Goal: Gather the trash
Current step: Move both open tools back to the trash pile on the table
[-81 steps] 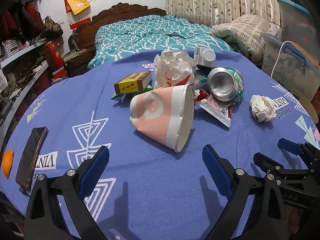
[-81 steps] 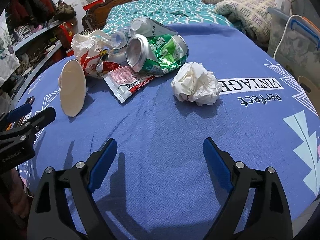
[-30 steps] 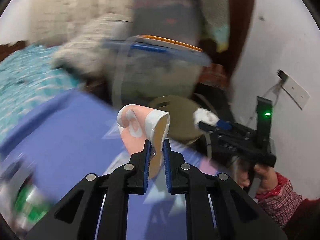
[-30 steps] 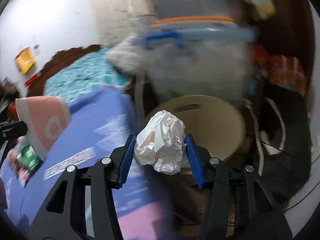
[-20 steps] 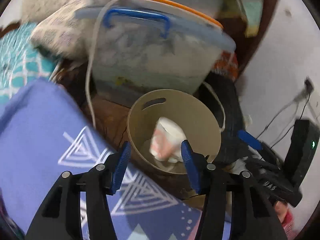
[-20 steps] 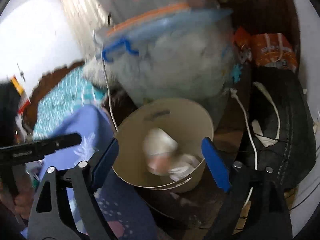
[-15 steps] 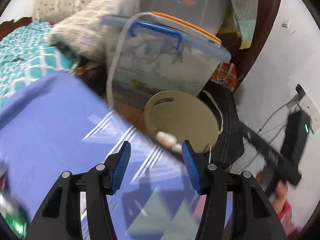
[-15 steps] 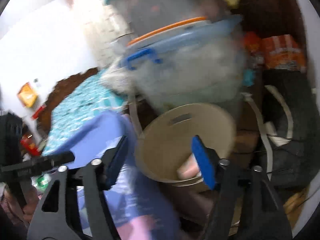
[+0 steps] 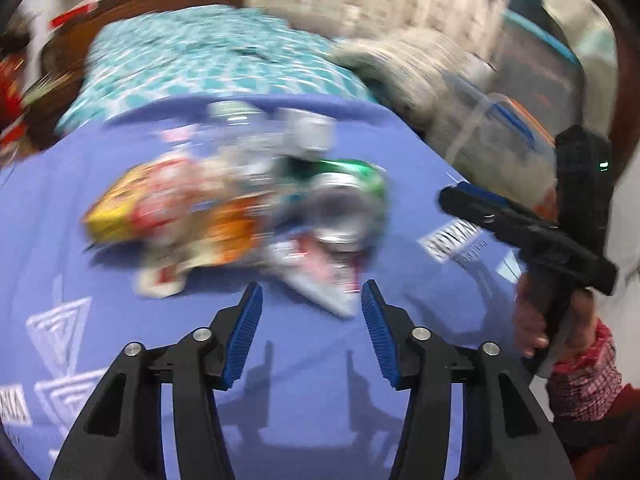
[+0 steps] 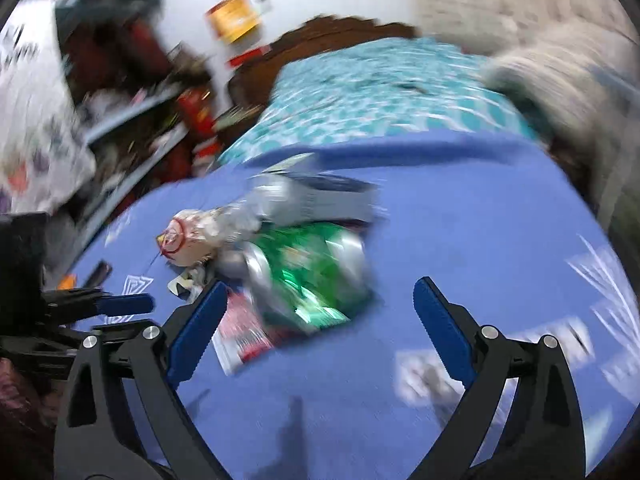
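Observation:
A blurred heap of trash lies on the blue cloth table point(image 9: 320, 392): a crushed green can point(image 9: 352, 196) point(image 10: 308, 268), a red-and-white wrapper point(image 9: 320, 276) point(image 10: 244, 336), a yellow-and-red packet point(image 9: 120, 208) and a crumpled white bag point(image 10: 192, 236). My left gripper point(image 9: 310, 292) hovers just short of the wrapper, its jaws closing with nothing between them. My right gripper point(image 10: 320, 284) faces the can, jaws opening wide and empty. Each gripper also shows in the other's view: the right gripper point(image 9: 460, 196) at the right, the left gripper point(image 10: 128, 304) at the left.
A bed with a teal cover point(image 9: 208, 60) stands behind the table. A clear storage box point(image 9: 508, 128) sits at the right. Cluttered shelves point(image 10: 132, 120) line the left wall. A phone point(image 10: 98, 274) lies near the table's left edge. A hand point(image 9: 536, 320) in a plaid sleeve holds the right gripper.
The pink cup and the paper ball left the jaws and dropped into the beige bin. Both grippers then swung back from the bin to the trash heap on the table.

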`<state>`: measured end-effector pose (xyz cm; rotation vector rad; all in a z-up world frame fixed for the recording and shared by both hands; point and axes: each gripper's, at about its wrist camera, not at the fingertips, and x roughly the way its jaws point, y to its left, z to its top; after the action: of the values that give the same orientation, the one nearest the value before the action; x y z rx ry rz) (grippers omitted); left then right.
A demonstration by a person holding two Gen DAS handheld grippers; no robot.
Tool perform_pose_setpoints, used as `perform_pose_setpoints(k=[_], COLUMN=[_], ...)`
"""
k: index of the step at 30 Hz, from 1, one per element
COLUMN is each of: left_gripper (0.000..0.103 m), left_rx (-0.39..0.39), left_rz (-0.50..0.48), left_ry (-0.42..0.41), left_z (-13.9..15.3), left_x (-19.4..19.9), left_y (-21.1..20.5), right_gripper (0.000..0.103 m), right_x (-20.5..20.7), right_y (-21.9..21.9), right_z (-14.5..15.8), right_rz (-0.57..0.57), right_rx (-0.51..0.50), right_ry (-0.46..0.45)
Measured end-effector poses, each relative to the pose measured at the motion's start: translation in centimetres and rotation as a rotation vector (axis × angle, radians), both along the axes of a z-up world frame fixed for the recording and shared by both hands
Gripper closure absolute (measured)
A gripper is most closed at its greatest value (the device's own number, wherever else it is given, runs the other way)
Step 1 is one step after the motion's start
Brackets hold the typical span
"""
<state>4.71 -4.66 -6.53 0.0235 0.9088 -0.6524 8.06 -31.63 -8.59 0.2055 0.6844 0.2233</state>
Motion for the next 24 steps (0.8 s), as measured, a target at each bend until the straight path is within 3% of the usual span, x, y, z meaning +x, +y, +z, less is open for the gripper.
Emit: perform_pose_setpoints(k=[3,7,8,12,13,14,18,21,24], left_gripper=[0.062,0.066,0.066,0.066,0.064,0.064,0.058,0.053,0.053], left_rx=[-0.062,-0.077,-0.076,-0.083,-0.089,-0.092,-0.101,-0.104,-0.101], left_rz=[0.038,0.033,0.029,0.013,0.009,0.0,-0.041,-0.06,-0.081], left_ry=[0.006,0.03,0.036,0.038,0.043,0.054,0.084,0.108,0.103], left_z=[0.3,-0.4,-0.6,-1.4,-1.6,-1.9,-2.9,-3.4,-3.2], left_x=[0.1,0.4,0.5,0.6,0.7,0.8,1.2,1.0,0.3], left_y=[2.9,3.4,3.4,3.0,2.9,2.7,1.4,0.2,-0.8], right_gripper=[0.015,0.061,0.064,0.062,0.062,0.055,0.043,0.033,0.024], right_x=[5.2,10.6,10.6,4.9,2.4,0.1,-7.3,-8.6,-5.7], right_y=[0.1,-3.4,-4.1,-3.3,-2.7,-2.1,-1.2,-1.5,-3.3], right_z=[-0.7,-3.6,-4.4,-5.1,-5.2,-5.3,-4.3,-3.0,-1.3], right_rz=[0.0,-0.022,-0.016,0.04,0.051,0.056,0.032,0.027,0.03], right_rx=[0.085,0.317,0.387,0.475,0.469,0.451,0.36,0.272,0.2], right_ry=[0.061,0.265,0.312,0.341,0.341,0.329,0.213,0.129,0.083])
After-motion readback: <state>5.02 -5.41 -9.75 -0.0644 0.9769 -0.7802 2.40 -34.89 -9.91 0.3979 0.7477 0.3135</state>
